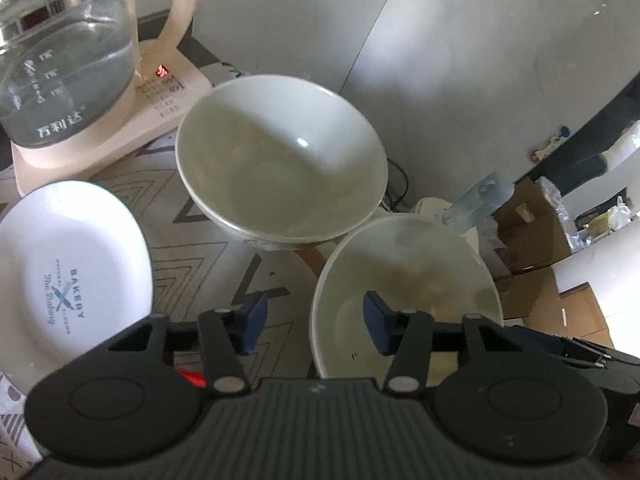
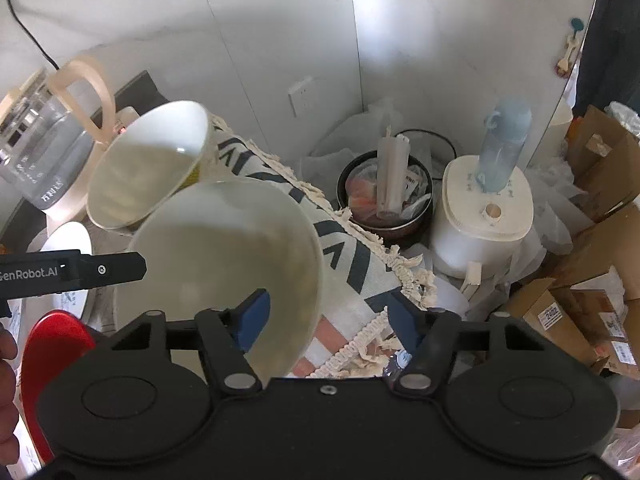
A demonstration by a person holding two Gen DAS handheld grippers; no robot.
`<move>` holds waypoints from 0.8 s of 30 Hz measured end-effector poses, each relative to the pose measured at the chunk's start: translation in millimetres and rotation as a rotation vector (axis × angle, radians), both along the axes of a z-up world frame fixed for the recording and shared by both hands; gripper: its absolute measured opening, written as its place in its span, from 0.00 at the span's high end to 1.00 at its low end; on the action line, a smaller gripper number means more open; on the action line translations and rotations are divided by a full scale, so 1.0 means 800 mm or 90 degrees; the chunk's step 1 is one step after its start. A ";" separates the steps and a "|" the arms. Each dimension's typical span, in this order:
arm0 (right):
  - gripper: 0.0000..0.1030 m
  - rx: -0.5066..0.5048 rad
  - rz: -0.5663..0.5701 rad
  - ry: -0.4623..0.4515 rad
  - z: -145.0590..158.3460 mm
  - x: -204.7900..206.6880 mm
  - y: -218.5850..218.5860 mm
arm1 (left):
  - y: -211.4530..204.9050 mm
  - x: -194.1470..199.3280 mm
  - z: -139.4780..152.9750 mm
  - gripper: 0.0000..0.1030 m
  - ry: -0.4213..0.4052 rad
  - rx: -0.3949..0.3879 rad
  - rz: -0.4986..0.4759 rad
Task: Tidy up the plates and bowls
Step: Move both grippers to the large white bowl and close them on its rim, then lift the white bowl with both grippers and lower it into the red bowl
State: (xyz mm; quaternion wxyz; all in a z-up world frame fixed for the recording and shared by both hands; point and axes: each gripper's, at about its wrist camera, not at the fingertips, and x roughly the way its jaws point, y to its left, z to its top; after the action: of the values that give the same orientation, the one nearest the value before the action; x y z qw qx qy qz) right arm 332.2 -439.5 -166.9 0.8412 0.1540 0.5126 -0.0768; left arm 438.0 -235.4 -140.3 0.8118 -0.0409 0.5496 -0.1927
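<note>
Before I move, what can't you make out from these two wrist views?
- Near bowl: base hidden by left hand-held gripper in left view; table contact unknown.
- Red item: cut off by right hand-held gripper in right view.
- Kettle: top cropped in left view.
- Far bowl: outside pattern mostly hidden.

Daylight, fairly bright but hazy and low-contrast in both views, soft glare patches on the wall [image 1: 420, 80], small highlight inside the far bowl [image 1: 302, 143], strong fisheye bending at edges, corners vignetted black, slight overall softness.
</note>
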 end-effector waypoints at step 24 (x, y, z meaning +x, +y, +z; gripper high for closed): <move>0.92 0.044 0.062 -0.032 0.005 0.022 -0.002 | -0.008 0.008 0.007 0.89 0.032 -0.016 0.050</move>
State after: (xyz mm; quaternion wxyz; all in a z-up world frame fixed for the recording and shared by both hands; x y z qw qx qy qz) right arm 349.6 -440.8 -162.7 0.8508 0.1599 0.5005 -0.0138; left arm 444.6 -242.0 -134.9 0.8044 -0.0771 0.5651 -0.1663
